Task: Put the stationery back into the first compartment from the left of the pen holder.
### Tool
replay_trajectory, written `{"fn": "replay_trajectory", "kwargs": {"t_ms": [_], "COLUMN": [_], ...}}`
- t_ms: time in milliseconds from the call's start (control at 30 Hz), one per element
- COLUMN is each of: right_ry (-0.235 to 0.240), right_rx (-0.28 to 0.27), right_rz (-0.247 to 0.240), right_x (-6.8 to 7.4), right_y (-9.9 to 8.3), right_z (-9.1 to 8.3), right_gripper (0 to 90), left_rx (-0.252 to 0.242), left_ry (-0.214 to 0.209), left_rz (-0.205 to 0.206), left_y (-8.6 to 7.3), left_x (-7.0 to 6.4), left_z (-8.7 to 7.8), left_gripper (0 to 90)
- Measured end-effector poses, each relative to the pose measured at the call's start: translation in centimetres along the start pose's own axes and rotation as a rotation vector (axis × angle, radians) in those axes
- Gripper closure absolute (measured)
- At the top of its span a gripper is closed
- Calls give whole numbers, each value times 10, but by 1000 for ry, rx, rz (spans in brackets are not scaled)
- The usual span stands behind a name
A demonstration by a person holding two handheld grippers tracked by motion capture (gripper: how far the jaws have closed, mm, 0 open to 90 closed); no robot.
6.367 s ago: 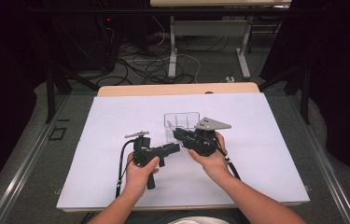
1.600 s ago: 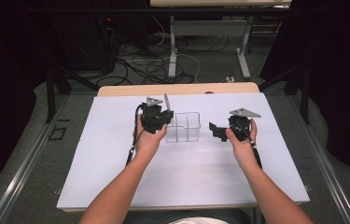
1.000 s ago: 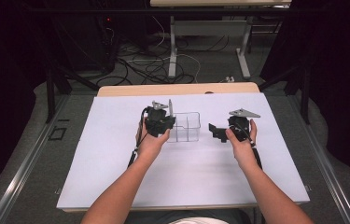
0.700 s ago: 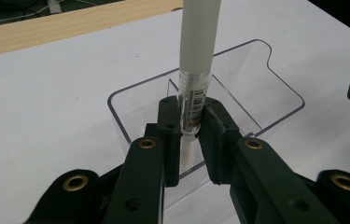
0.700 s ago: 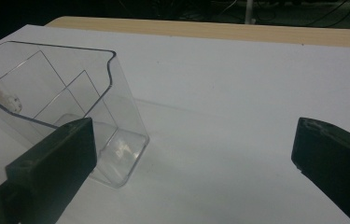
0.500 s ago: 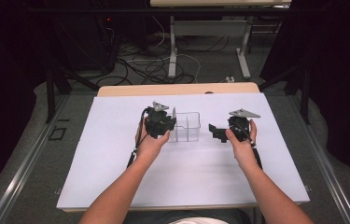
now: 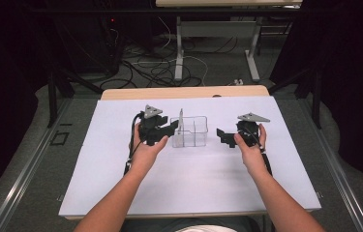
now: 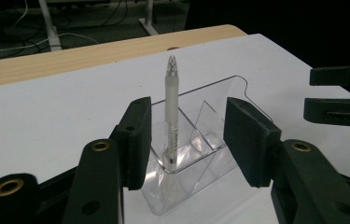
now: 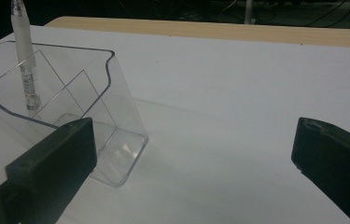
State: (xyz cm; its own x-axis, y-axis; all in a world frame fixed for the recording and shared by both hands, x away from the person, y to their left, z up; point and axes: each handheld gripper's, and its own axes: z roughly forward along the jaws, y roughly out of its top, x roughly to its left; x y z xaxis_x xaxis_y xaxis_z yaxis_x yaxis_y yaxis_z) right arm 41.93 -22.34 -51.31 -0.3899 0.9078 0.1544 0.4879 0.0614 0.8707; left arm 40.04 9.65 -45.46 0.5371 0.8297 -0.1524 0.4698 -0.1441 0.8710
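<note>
Clear plastic organizer holds an upright pen between the open left tool's jaws; right tool open, apart.

A pen stands in the clear organizer's left compartment, between left gripper and right gripper

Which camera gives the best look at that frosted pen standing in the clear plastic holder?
The left gripper view: the frosted pen stands upright, centred between its jaws. The right gripper view crops its top; the high view shows a thin sliver.
</note>
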Motion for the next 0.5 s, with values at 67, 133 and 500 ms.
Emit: {"fn": "replay_trajectory", "kwargs": {"t_ms": [67, 133, 500], "right_ry": [-3, -3, 0], "right_rx": [-6, -7, -9], "right_rz": [0, 2, -4], "right_x": [-1, -1, -1], "right_y": [0, 0, 1], "right_z": [0, 0, -1], "right_gripper": [0, 0, 0], "left_rx": [-16, -28, -75], "left_ry": [-8, -8, 102], "left_rz": [-8, -14, 19], "left_y": [-1, -2, -10], "left_x": [3, 7, 39], "left_z": [-4, -8, -22], "left_gripper": [437, 411, 296]}}
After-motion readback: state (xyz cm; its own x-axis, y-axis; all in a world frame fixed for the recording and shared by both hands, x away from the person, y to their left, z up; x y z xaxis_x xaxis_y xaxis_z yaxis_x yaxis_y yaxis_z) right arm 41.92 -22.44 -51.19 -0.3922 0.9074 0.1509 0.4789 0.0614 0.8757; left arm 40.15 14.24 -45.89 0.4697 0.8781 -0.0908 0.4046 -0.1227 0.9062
